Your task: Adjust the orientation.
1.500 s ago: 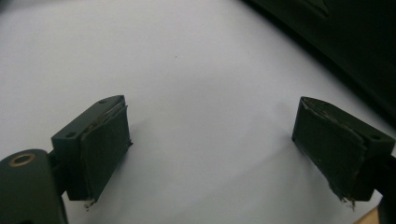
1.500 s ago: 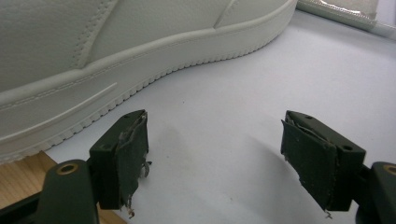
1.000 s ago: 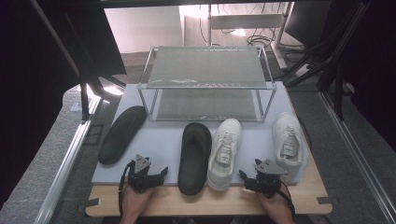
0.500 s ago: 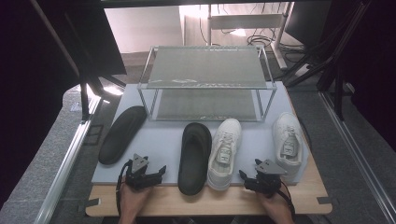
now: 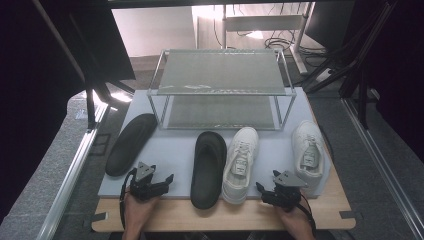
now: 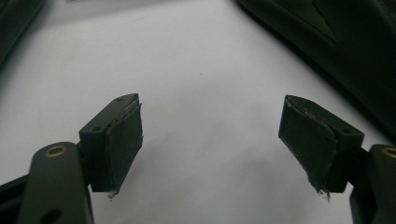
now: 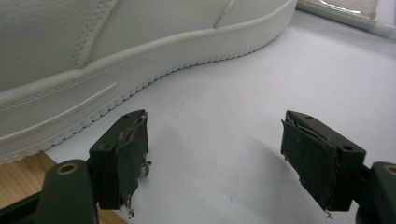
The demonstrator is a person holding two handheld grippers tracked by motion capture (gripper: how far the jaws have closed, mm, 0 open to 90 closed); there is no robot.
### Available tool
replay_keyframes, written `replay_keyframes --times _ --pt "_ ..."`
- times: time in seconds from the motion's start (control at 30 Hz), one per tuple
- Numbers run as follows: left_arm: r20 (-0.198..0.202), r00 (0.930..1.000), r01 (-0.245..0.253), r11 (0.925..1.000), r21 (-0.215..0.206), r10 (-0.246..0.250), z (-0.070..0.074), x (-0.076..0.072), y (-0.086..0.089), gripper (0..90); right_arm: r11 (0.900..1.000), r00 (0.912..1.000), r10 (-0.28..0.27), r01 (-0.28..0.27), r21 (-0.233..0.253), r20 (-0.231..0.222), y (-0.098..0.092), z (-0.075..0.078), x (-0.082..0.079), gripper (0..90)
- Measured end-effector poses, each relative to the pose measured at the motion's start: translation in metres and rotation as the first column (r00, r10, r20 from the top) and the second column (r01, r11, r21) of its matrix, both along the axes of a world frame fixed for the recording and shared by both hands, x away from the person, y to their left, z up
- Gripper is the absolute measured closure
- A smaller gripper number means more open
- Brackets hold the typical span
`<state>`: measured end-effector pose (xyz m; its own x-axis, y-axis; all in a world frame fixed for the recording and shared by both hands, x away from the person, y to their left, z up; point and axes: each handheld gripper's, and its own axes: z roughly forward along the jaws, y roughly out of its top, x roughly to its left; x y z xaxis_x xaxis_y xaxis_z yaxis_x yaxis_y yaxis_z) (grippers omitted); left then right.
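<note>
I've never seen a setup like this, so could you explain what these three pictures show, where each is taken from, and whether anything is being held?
A person holds a hand-held gripper in each hand: the left hand-held gripper and the right hand-held gripper. One picture looks down from above the table; the other two come from cameras riding on each gripper, looking along its black jaws. On the grey mat lie two black slippers and two white sneakers, before a wire shelf rack. Both grippers are open and hold nothing.

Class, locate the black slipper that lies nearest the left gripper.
In the high view, the black slipper lies mid-mat, just right of the left gripper and directly left of a white sneaker.
</note>
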<state>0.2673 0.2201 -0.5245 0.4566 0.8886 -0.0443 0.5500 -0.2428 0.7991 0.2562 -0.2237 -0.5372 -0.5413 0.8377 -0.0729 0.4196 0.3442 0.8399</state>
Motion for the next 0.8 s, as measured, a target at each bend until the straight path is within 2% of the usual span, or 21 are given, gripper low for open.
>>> replay_keyframes --times 0.2,0.5,0.8 --pt "-0.02 0.9998 -0.002 1.0 -0.003 0.002 0.002 0.005 0.009 23.1 1.0 1.0 0.001 -0.001 0.0 0.0 0.0 0.0 0.0 23.4" --pt "-0.024 0.9997 0.005 0.9999 0.01 -0.004 0.006 0.01 0.016 26.0 1.0 1.0 0.002 -0.002 0.002 0.0 0.0 0.0 0.0 23.4" --pt "-0.027 0.9991 -0.032 0.9992 0.024 0.032 0.014 0.019 0.035 29.7 1.0 1.0 0.004 -0.004 0.003 -0.002 0.0 0.0 0.0 23.6"
